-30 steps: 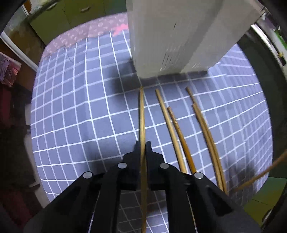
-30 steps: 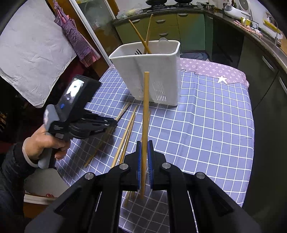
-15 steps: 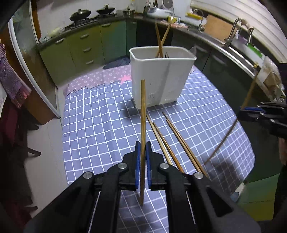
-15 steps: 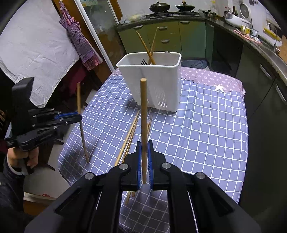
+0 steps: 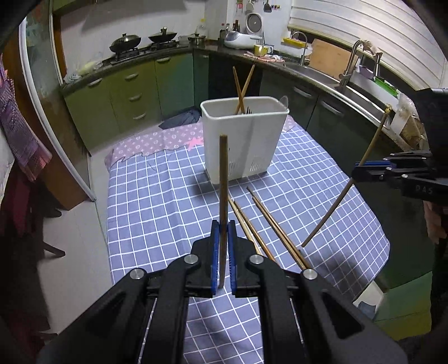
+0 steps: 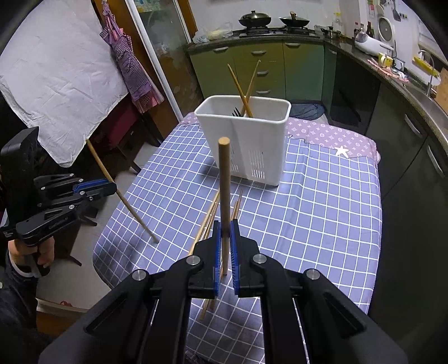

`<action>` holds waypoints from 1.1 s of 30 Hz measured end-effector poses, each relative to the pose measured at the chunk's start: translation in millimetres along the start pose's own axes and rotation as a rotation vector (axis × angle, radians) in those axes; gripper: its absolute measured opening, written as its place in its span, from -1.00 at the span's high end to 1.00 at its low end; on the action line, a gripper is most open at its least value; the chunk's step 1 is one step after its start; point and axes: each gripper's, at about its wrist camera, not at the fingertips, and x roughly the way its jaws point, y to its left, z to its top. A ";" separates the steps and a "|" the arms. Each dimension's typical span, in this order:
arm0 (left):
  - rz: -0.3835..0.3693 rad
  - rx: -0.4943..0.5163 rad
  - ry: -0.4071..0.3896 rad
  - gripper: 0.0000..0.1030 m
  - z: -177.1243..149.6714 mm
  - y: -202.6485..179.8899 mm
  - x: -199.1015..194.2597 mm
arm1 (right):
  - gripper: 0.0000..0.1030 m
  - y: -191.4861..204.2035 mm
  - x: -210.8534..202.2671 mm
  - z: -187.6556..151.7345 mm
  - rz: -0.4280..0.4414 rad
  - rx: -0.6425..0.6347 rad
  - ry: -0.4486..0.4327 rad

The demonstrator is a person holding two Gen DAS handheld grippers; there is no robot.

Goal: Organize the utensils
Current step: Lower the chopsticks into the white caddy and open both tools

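Small table under a blue-and-white checked cloth (image 5: 156,196), with a pink patterned cloth (image 6: 330,131) at its far edge; the kitchen behind has green cabinets (image 5: 134,92), two dark woks (image 6: 254,19) on the hob and a sink (image 5: 350,84) along the right-hand counter, plus a white sheet (image 6: 56,78) and a purple checked apron (image 6: 128,70) hanging off to one side. White rectangular plastic utensil holder (image 5: 243,140) stands upright near the far edge of the table, slotted low on its walls – two wooden chopsticks (image 5: 242,89) cross inside it, and dark fork tines (image 6: 236,112) just clear the rim. Loose wooden chopsticks (image 5: 268,224) lie on the cloth between the holder and the near edge, roughly parallel. Left gripper (image 5: 223,232): blue pads clamped on a dark brown wooden chopstick (image 5: 223,179), held in the air above the near part of the table, tip up. Right gripper (image 6: 225,232): pads clamped on a light wooden chopstick (image 6: 224,182), also clear of the table – its lower end stops between the pads. Count of the loose chopsticks is unclear; the near ends are hidden behind the gripper bodies. Holder's inner compartments not visible from either view. Only part of the person's hand (image 6: 33,252) shows, at the frame edge on the left gripper's handle.
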 end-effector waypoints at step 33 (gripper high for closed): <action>0.002 -0.036 -0.271 0.88 201.3 2.2 -5.0 | 0.86 -31.6 -46.3 204.4 -0.080 0.081 -0.297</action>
